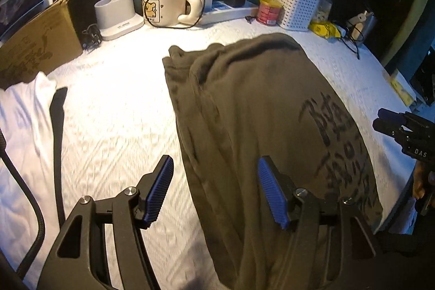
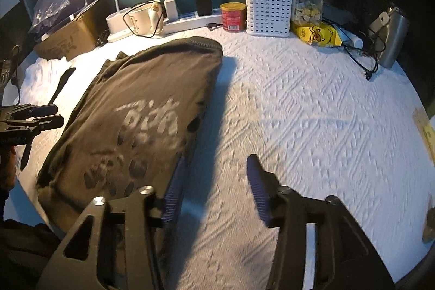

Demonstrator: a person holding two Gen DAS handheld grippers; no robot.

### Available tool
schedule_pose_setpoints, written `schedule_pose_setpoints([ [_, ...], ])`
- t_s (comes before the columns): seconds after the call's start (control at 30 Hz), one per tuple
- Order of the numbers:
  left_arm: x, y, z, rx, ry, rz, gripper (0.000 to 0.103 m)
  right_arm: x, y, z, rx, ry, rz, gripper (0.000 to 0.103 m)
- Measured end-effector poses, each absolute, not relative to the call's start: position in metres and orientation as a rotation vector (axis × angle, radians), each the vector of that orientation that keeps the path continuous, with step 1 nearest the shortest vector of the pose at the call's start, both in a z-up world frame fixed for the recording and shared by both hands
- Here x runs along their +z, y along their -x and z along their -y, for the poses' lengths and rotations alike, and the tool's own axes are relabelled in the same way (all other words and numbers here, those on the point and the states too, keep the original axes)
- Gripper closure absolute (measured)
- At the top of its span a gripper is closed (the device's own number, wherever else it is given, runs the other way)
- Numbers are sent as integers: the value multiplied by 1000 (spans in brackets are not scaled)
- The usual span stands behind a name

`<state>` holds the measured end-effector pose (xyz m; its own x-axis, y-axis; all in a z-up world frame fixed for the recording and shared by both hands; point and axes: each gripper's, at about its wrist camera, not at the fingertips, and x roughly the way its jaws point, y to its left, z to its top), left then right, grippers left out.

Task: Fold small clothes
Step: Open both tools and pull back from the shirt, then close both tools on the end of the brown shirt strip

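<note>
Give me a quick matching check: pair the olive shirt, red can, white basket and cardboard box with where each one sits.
Things:
1. olive shirt
2. red can
3. white perforated basket
4. cardboard box

Places:
A. far left, by the desk lamp base
B. between the power strip and the basket
C. folded, flat on the white cover
D. back edge, beside the snack jar

Pairs: 1-C, 2-B, 3-D, 4-A
</note>
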<state>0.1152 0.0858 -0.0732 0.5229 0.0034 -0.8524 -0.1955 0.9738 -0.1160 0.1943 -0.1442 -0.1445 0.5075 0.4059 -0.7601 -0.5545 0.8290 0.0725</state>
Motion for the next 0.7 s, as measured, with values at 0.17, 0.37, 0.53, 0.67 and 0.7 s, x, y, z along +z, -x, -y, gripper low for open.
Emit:
schedule_pose_setpoints([
  [0.17, -76, -136, -99, 121, 208, -1001, 38, -147, -216, 134, 583, 199, -875, 51],
  [0.37, -82, -160, -120, 115, 229, -973, 38, -152, -240, 125, 570, 192, -889, 51],
  [0.53, -94, -182, -146, 124, 277, -969, 38, -154, -263, 118, 553, 163, -897, 51],
  [0.67, -103, -197, -157, 113, 307, -966, 38, -153, -281, 112, 556, 140, -893, 51],
  [0.7, -105, -199, -157, 107, 313, -970, 38, -153, -285, 110, 557, 137, -892, 51],
])
